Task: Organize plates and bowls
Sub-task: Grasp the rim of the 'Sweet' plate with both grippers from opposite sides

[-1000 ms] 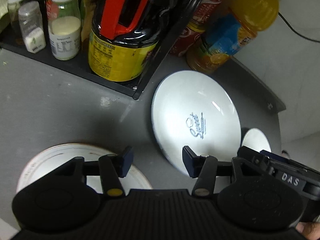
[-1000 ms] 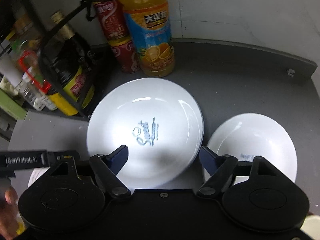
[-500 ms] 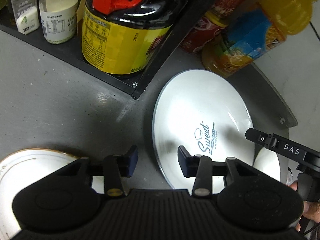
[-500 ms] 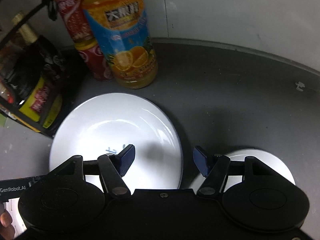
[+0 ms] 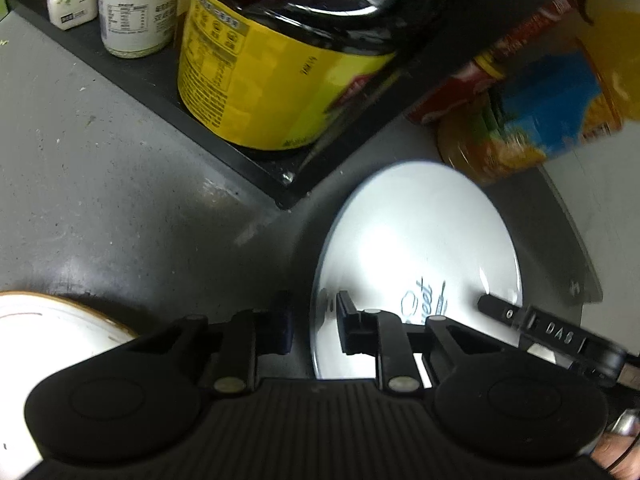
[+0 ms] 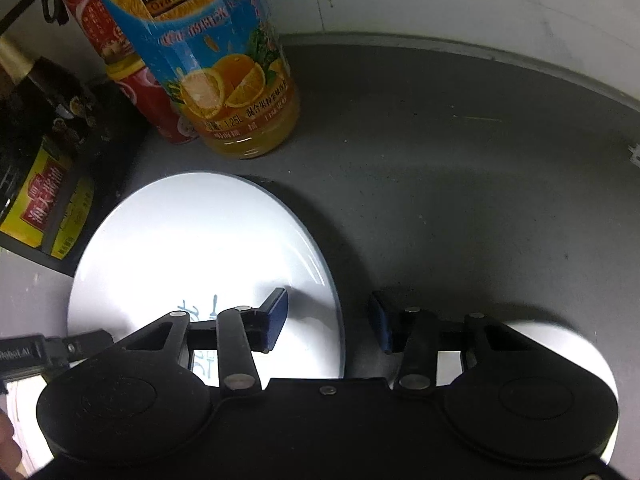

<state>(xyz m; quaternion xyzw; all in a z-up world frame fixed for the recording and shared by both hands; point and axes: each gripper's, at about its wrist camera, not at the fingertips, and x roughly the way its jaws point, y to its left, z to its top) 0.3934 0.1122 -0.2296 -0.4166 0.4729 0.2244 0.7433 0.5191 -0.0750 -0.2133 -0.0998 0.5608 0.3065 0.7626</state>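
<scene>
While both claws have just been closing, the left claw (image 5: 313,327) straddles the white plate's (image 5: 416,248) rim, narrow. The right claw (image 6: 328,320) straddles the opposite rim, half-wide, beside a bowl (image 6: 560,336) on the tabletop (image 6: 460,184).

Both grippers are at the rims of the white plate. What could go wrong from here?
1. The left gripper and right gripper have just been closing, each astride one rim of the white plate; neither pinches it yet, so a thin, glossy rim could slip.
2. The orange juice bottle and red can stand just behind the plate; lifting it could knock them.
</scene>
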